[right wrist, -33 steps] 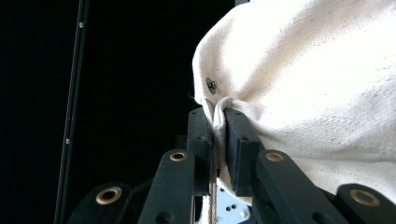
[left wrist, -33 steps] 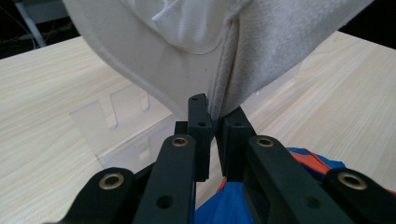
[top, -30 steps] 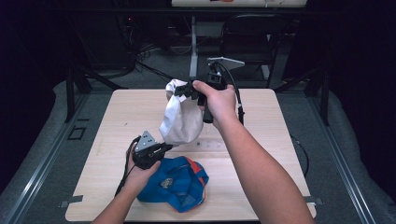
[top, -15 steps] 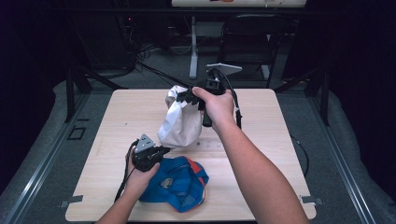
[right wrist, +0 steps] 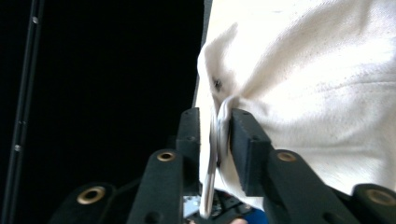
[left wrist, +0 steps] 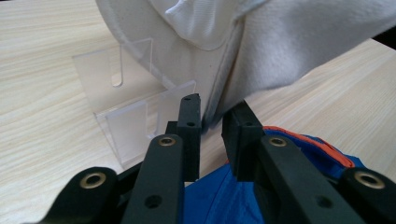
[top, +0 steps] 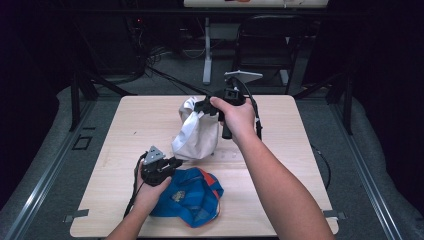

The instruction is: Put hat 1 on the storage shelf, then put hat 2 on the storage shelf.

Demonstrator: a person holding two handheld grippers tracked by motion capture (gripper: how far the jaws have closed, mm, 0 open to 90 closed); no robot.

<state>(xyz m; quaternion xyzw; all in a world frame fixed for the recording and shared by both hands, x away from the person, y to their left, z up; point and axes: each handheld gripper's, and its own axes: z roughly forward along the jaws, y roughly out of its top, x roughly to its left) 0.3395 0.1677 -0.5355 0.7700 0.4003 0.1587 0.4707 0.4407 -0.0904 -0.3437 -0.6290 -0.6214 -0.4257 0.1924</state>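
Item: white cloth bag [top: 196, 135], centre of the high view, held up off the table [top: 125, 125].

Right gripper [top: 207, 106]: I have it at the bag's top hem, upper centre of frame. Its own view shows the cloth edge [right wrist: 219, 126] pinched between the jaws, though they have just been easing apart; I read it as gripping.

Left gripper [top: 172, 162]: lower left of centre, at the bag's bottom edge [left wrist: 212, 109]. The jaws have just been opening; the hem sits in a visible gap between them, so I count this one as open, though the contact is hard to judge at this angle.

Also on the table: blue cap [top: 192, 197] with orange trim, lower centre, under my left hand; clear plastic stand [left wrist: 135, 112] just beside the bag.

Progress: bag lifted and stretched between two points; setting it down or folding it apparently remains.

Clearance: bare wood left and right of the bag; far edge close behind the right gripper.
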